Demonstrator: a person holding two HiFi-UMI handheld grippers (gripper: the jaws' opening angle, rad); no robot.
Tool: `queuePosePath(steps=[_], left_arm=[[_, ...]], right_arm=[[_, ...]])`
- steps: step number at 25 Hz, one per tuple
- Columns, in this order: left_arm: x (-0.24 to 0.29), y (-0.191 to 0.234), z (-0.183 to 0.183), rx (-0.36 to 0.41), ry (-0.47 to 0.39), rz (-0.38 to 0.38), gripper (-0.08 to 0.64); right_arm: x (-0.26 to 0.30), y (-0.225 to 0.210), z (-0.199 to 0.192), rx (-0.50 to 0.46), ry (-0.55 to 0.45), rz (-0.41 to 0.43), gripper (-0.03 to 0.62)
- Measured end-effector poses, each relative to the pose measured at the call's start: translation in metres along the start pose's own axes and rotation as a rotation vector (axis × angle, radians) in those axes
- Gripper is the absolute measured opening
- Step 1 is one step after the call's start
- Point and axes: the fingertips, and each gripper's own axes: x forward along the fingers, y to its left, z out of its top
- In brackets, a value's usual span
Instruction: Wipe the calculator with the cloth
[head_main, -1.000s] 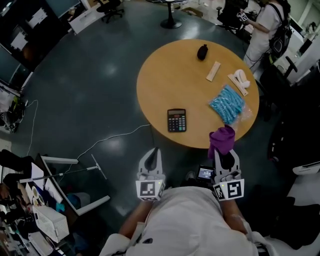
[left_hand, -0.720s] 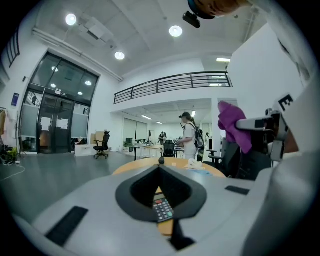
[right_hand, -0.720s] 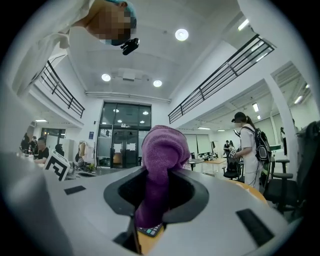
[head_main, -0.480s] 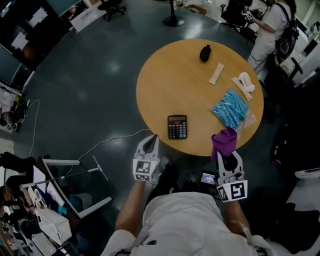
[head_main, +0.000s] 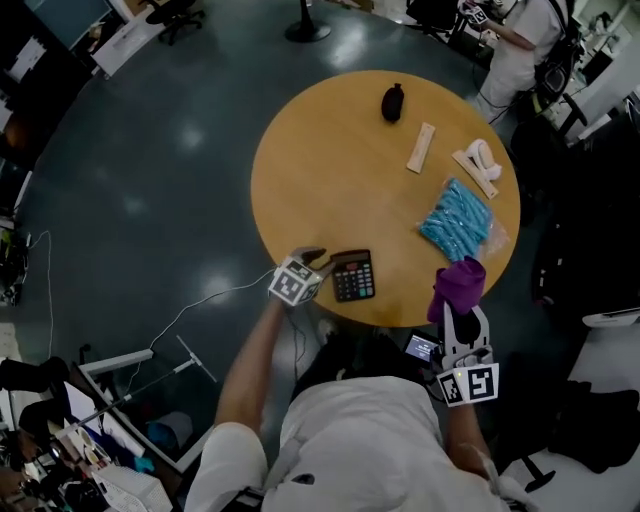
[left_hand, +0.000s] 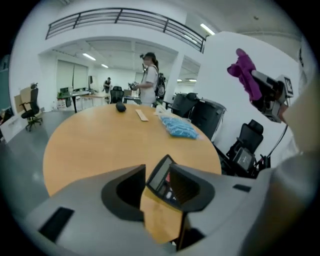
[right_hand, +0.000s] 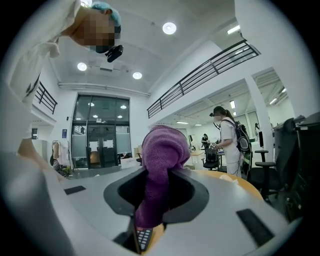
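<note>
Left hand-held gripper (head_main: 318, 260) tilted down, jaws just opening, calculator (head_main: 354, 277) between; right hand-held gripper (head_main: 460, 312) clamps cloth (head_main: 458, 283).

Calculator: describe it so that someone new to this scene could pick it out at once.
Find the round wooden table; at its near edge, closest to the person, lies the calculator. It is the only flat black rectangle with keys; the other black thing, at the far edge, is a rounded lump.

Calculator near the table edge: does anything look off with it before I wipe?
Nothing stands out. The black desk calculator lies flat, face up, fully on the round wooden table, close to its near edge. The left gripper has just been opening its jaws; the calculator's corner sits between them, not pressed.
</note>
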Motion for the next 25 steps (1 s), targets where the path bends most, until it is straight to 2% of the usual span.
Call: queuePosePath(steps=[5,10,13,16,19,22,25], left_arm=[[0.052,0.011,-0.010,-0.002,0.163,-0.112,0.162],[0.084,-0.008,-0.026,0.002,0.292,-0.257,0.173],[0.094,-0.014,-0.028,0.057,0.331,-0.267,0.172],[0.096,-0.014,-0.026,0.056,0.326,-0.273,0.147],[0.089,-0.019,-0.029,-0.001,0.293,-0.309,0.098],[0.076,-0.025,-0.032,-0.112,0.225,-0.331,0.074],[0.063,-0.033,-0.036,-0.258,0.129,-0.347,0.055]], right_arm=[[0.019,-0.013,-0.010,0.016,0.047,0.009,0.098],[0.030,-0.033,-0.016,0.014,0.080,0.023,0.098],[0.036,-0.045,-0.022,0.014,0.096,0.024,0.098],[0.044,-0.051,-0.028,0.024,0.105,0.030,0.098],[0.050,-0.050,-0.033,0.032,0.110,0.049,0.098],[0.055,-0.047,-0.033,0.032,0.112,0.079,0.098],[0.058,-0.042,-0.036,0.031,0.120,0.108,0.098]])
